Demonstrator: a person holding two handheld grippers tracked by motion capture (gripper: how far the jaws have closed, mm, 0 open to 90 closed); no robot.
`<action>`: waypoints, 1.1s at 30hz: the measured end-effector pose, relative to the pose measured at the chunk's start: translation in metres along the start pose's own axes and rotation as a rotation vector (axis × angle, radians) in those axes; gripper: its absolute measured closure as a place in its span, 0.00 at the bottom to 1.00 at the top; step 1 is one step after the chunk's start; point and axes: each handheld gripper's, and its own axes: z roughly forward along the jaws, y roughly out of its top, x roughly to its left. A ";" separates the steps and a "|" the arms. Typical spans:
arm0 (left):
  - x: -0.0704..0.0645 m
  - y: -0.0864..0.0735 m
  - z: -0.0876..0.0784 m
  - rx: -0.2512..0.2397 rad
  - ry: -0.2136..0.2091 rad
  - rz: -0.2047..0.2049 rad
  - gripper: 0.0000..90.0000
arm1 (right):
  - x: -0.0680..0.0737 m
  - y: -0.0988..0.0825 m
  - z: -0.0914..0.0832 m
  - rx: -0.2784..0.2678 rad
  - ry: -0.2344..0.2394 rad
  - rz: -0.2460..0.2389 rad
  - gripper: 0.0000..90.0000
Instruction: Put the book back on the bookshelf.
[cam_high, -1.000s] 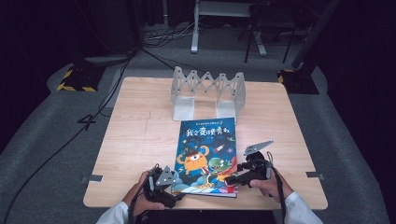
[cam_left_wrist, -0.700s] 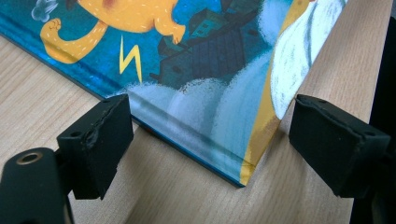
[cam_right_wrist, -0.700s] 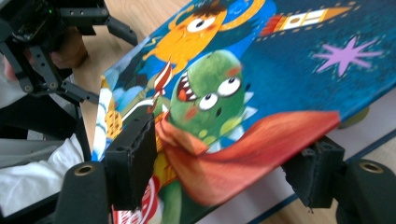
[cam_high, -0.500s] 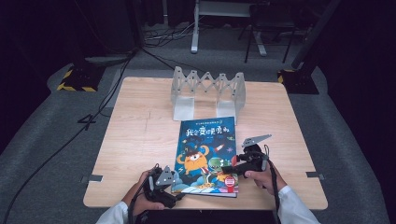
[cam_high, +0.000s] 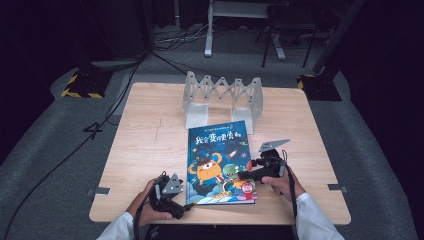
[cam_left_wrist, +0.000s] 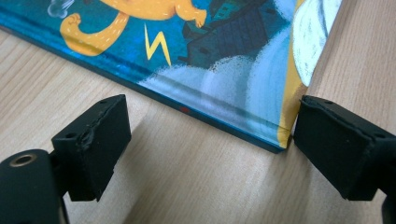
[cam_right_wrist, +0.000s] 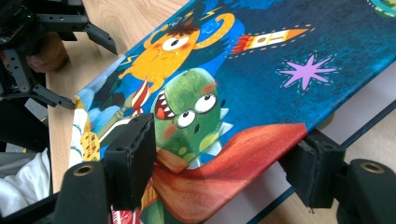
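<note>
A picture book (cam_high: 217, 160) with a blue cover and cartoon monsters lies flat on the wooden table (cam_high: 150, 145), spine to the left. My right gripper (cam_high: 246, 175) reaches in from the book's right edge. In the right gripper view the front cover (cam_right_wrist: 261, 79) is lifted off the white page and runs between the wide-apart jaws of my right gripper (cam_right_wrist: 219, 158), one jaw above it and one below. My left gripper (cam_high: 186, 201) sits at the book's near left corner. In the left gripper view my left gripper (cam_left_wrist: 205, 140) stands open at that corner (cam_left_wrist: 280, 135), on bare wood.
A grey accordion-style book rack (cam_high: 222, 95) stands at the far middle of the table, just behind the book. Bare wood lies to the left and right of the book. The floor around is dark, with cables and stand legs.
My right gripper has moved a little away from the person along the book's right edge. The left gripper and the book's body have stayed put.
</note>
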 end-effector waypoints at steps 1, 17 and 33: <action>0.001 0.000 0.000 0.002 -0.004 0.004 0.13 | -0.001 0.001 0.000 0.001 0.003 -0.005 0.35; 0.002 0.001 0.001 -0.003 -0.010 0.006 0.14 | -0.010 0.017 0.014 -0.019 0.009 -0.011 0.43; 0.007 -0.007 -0.009 -0.007 -0.028 -0.052 0.12 | 0.002 -0.006 -0.009 -0.113 0.091 -0.002 0.57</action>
